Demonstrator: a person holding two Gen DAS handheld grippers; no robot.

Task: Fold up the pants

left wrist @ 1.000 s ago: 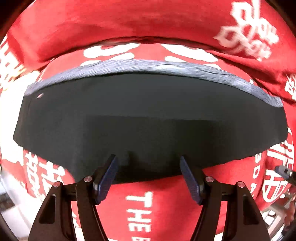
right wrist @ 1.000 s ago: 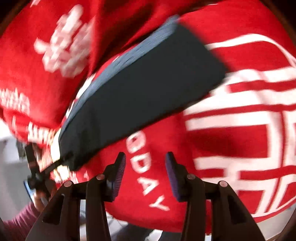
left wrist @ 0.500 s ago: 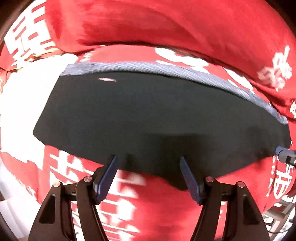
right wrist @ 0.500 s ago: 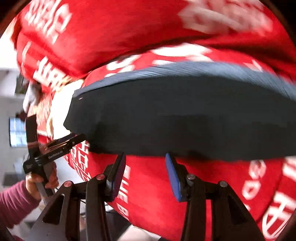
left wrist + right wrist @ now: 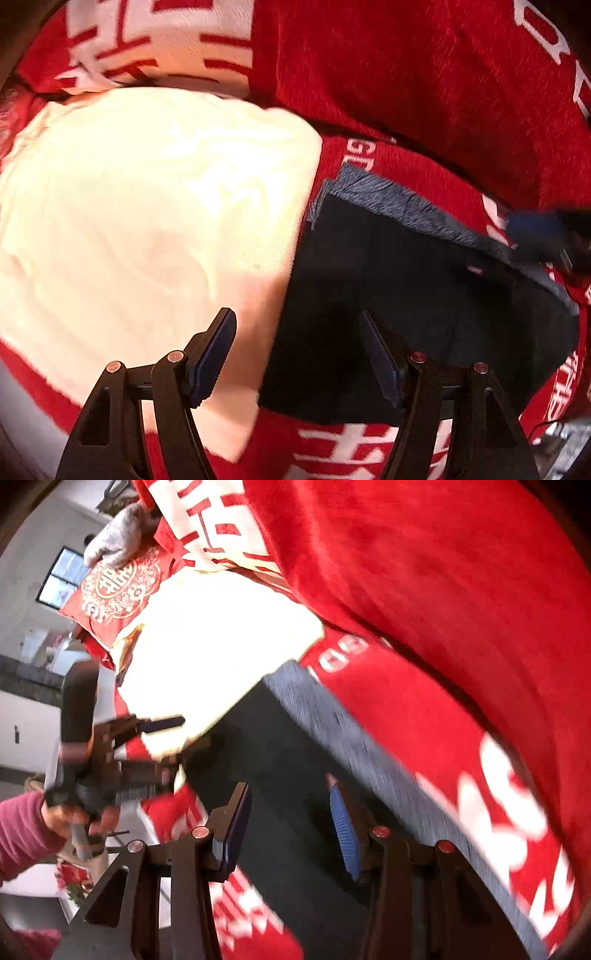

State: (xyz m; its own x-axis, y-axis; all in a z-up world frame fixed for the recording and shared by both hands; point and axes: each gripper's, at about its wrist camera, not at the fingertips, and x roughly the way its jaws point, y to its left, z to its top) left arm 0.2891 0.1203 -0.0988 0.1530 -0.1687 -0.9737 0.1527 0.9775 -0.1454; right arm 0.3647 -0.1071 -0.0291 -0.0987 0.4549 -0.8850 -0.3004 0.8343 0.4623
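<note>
Pants (image 5: 424,295), dark and already folded into a flat panel with a ribbed grey waistband (image 5: 406,203), are seen in the left wrist view on a red printed blanket (image 5: 424,74), beside its white patch. Soft, light cloth is judged; edges and corners suit pinching. The left gripper (image 5: 295,354) is spread, empty, above the panel's left edge.

In the right wrist view the right gripper (image 5: 288,830) is likewise spread over the pants (image 5: 295,760), nothing pinched. No containers are seen.
</note>
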